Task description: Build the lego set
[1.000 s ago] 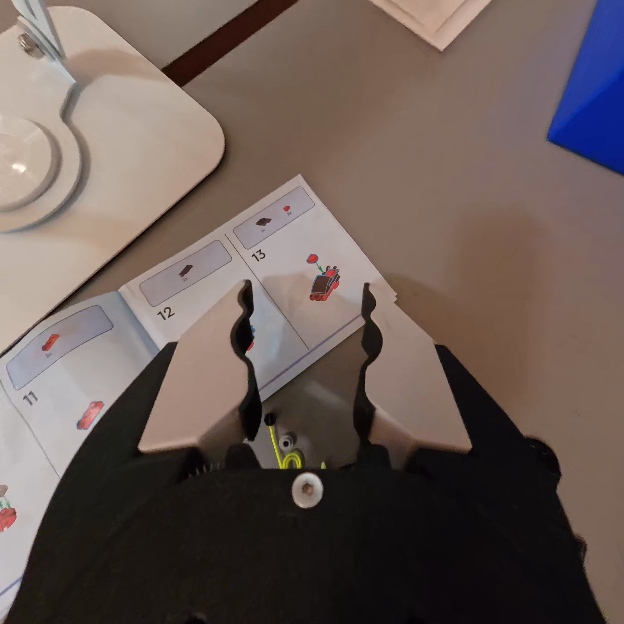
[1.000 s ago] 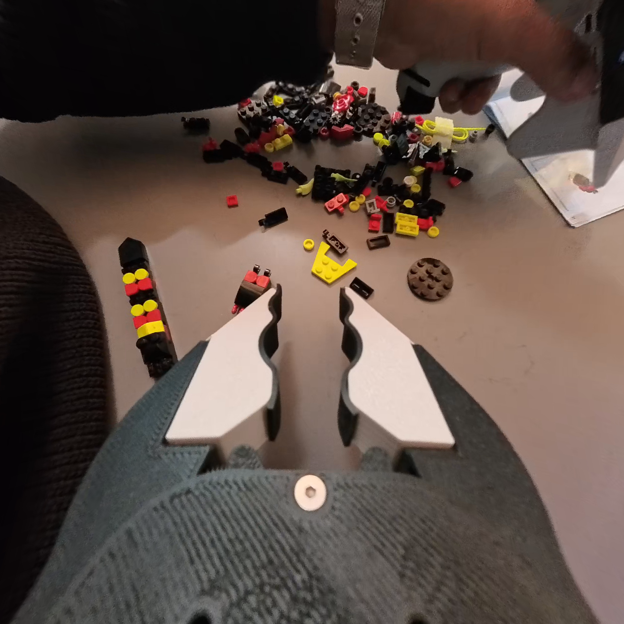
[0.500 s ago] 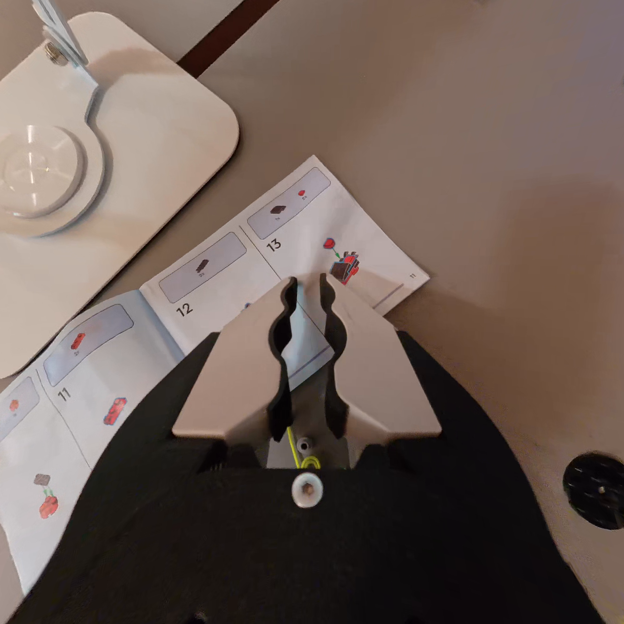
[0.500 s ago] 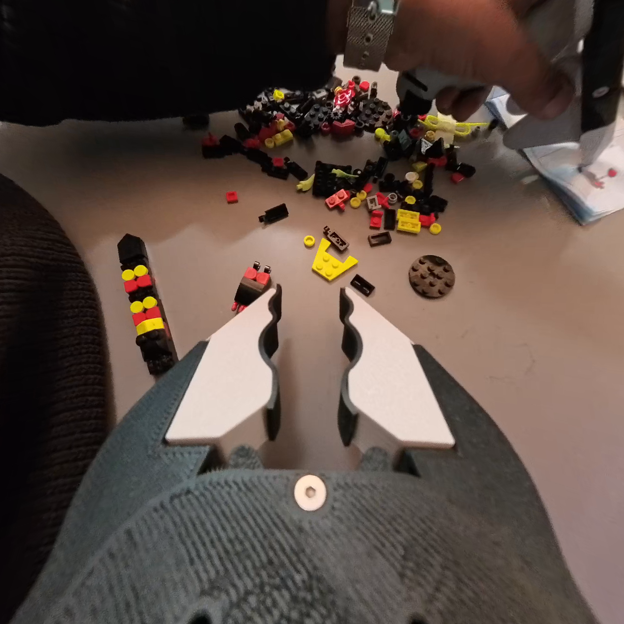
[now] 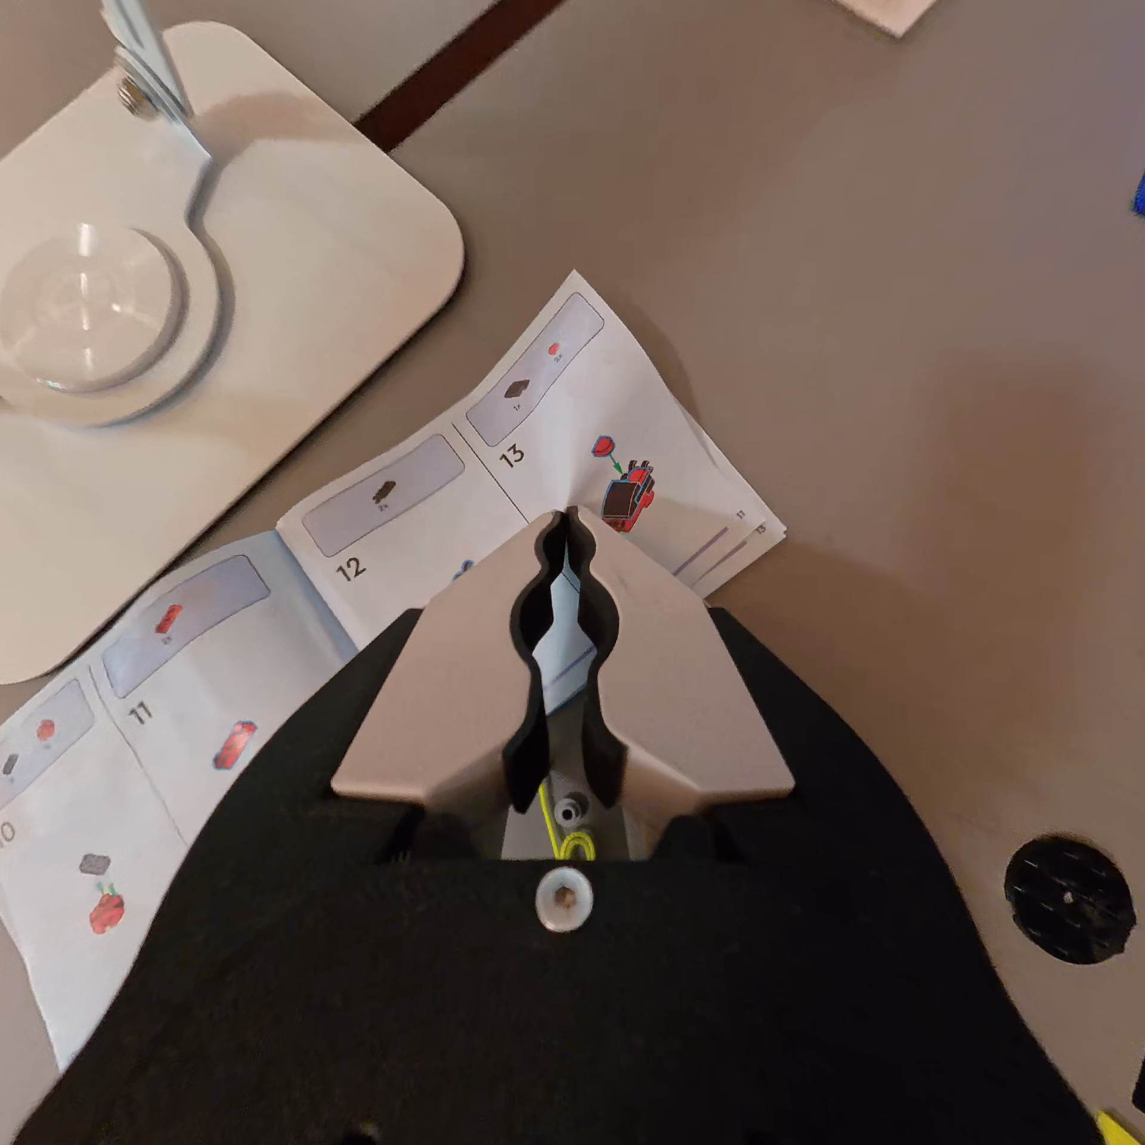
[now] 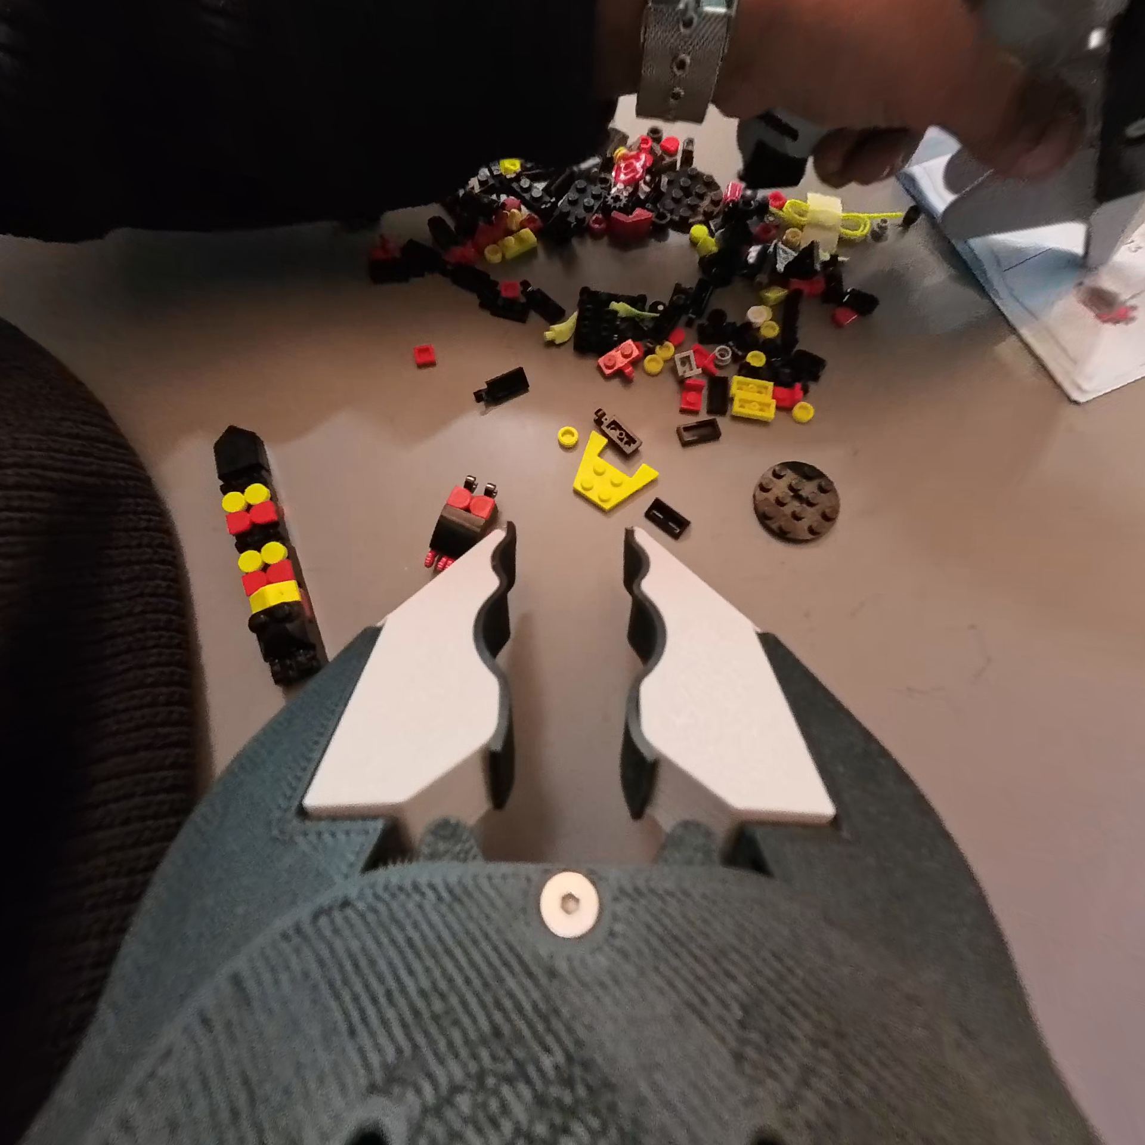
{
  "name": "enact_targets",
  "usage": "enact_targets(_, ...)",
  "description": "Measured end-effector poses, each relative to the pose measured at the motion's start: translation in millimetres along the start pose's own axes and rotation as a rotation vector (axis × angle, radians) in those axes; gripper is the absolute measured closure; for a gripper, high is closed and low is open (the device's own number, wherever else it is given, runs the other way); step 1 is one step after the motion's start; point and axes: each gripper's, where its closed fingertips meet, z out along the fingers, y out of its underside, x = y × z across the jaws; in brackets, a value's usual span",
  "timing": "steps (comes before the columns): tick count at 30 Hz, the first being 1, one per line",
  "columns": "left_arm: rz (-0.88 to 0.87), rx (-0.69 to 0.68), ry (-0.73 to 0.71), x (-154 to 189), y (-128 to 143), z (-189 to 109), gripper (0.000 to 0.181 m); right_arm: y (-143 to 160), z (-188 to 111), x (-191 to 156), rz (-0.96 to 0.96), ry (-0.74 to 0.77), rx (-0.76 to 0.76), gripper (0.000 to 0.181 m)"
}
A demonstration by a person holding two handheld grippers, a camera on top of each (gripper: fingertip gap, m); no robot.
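The left gripper point(image 5: 567, 512), seen open a second ago, is now closed on a page of the instruction booklet point(image 5: 396, 495), which is lifted and bowed at 12 o'clock. The right gripper point(image 6: 569, 534) is unchanged, held open above the table point(image 6: 929, 650). The small red-and-black assembly point(image 6: 461, 520) lies at 11 o'clock, the brick pile point(image 6: 669, 279) beyond it at 12 o'clock.
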Motion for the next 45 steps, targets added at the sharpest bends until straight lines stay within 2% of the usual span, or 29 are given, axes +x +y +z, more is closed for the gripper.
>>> enact_targets(5, -0.112, 0.117, 0.059, -13.5, -16.6, -23.7, 0.18, -0.4, -0.5, 1.6, 0.012, -0.002, 0.006, 0.147)
enact_targets(10, -0.448, 0.275, 0.135, -67.9, -21.0, -59.6, 0.181, -1.1, -0.9, 2.0, 0.017, -0.003, 0.011, 0.147)
enact_targets(15, -0.764, 0.304, 0.26, -115.5, 14.5, -75.2, 0.181, -1.1, -0.5, 1.7, 0.015, -0.003, 0.01, 0.147)
enact_targets(19, -0.818, 0.292, 0.246, -133.0, 43.4, -82.8, 0.181, -0.5, 0.4, 1.9, 0.017, -0.003, 0.005, 0.147)
enact_targets(22, -0.821, 0.318, 0.196, -144.5, 50.9, -93.5, 0.181, -0.2, 1.1, 1.8, 0.014, -0.002, 0.002, 0.147)
enact_targets(24, -0.791, 0.395, 0.157, -149.5, 41.6, -112.4, 0.178, 0.3, 1.3, 2.3, 0.015, 0.0, 0.0, 0.147)
enact_targets(25, -0.731, 0.435, 0.136, -145.6, 32.6, -123.8, 0.165, 0.5, 1.4, 2.7, 0.016, 0.001, -0.001, 0.147)
enact_targets(27, -0.589, 0.465, 0.145, -117.7, 10.6, -136.9, 0.121, 0.6, 2.1, 2.9, 0.021, -0.001, -0.001, 0.147)
enact_targets(29, -0.465, 0.414, 0.187, -77.3, -6.5, -130.7, 0.08, 0.4, 2.9, 2.1, 0.022, -0.007, -0.001, 0.147)
enact_targets(30, -0.401, 0.37, 0.188, -58.6, -10.4, -120.9, 0.072, 0.6, 3.3, 1.4, 0.021, -0.009, -0.003, 0.147)
enact_targets(33, -0.245, 0.256, 0.104, -31.5, -13.0, -78.7, 0.077, 0.5, 2.2, 0.2, 0.01, -0.006, -0.005, 0.147)
enact_targets(34, -0.218, 0.234, 0.099, -26.2, -14.1, -66.1, 0.088, 0.2, 1.0, 0.4, 0.007, -0.002, -0.002, 0.147)
enact_targets(35, -0.223, 0.221, 0.077, -26.8, -15.5, -56.2, 0.114, -0.2, -0.3, 0.9, 0.006, 0.003, 0.001, 0.147)
enact_targets(37, -0.228, 0.22, 0.093, -24.0, -21.0, -47.5, 0.148, -1.2, -3.0, 2.5, 0.008, 0.011, 0.01, 0.147)
enact_targets(38, -0.223, 0.209, 0.107, -22.2, -21.2, -45.5, 0.157, -1.7, -3.9, 3.3, 0.011, 0.014, 0.015, 0.147)
enact_targets(40, -0.189, 0.174, 0.12, -18.2, -16.5, -43.3, 0.152, -2.5, -4.4, 3.8, 0.02, 0.01, 0.023, 0.148)
enact_targets(43, -0.12, 0.094, 0.134, -4.8, -2.5, -32.6, 0.115, -2.3, -2.0, 1.7, 0.029, -0.009, 0.022, 0.147)
enact_targets(45, -0.05, 0.045, 0.09, 0.9, 5.6, -20.7, 0.113, -1.6, -0.5, 0.3, 0.028, -0.016, 0.015, 0.147)
